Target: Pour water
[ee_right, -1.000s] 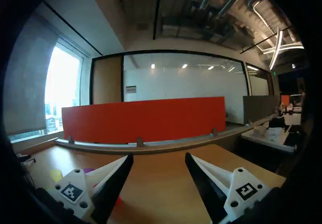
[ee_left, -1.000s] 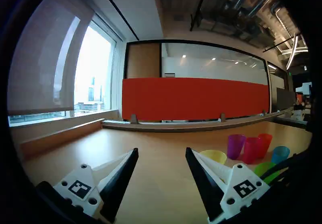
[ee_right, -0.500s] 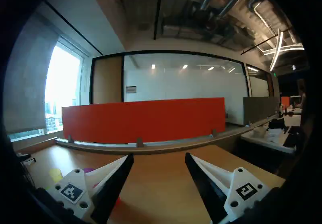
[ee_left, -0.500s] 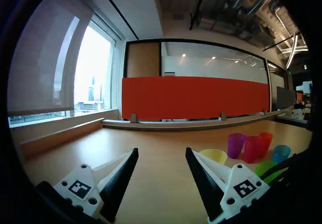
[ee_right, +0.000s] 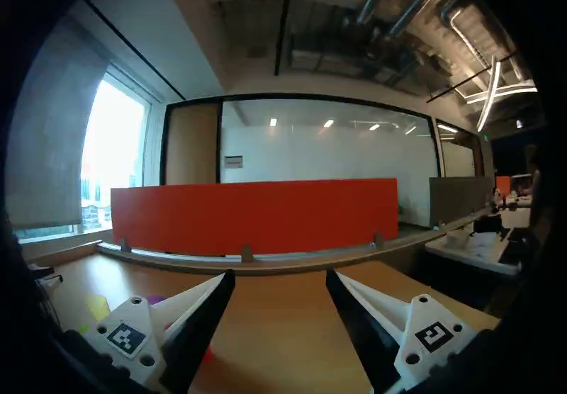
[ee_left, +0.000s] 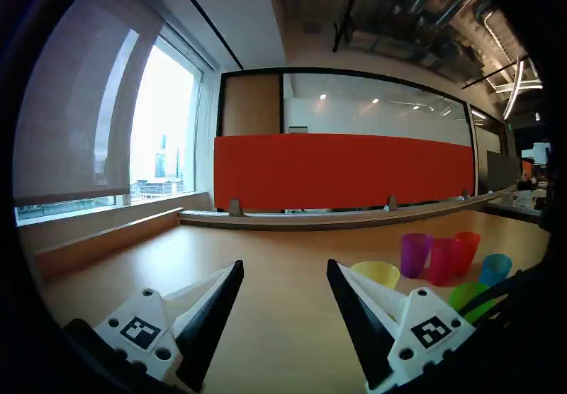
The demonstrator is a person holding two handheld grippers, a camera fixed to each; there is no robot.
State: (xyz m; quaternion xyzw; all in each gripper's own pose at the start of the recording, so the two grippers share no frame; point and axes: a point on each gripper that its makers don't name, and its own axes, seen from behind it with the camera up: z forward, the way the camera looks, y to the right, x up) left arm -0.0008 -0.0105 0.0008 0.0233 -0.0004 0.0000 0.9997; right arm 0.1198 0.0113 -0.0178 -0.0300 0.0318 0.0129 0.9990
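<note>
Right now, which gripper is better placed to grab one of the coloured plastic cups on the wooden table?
Left, probably. The open left gripper has the yellow plastic cup just beyond its right finger, in plain sight. For the open right gripper, that cup is largely hidden behind its left finger.

Six cups [ee_left: 414, 252], one table [ee_left: 283, 249]

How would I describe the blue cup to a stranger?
Find the long red divider behind the wooden desk. On the desk before it, right side of the left gripper view, stand coloured cups. The blue cup is the short one farthest right, beside the taller red cup.
</note>
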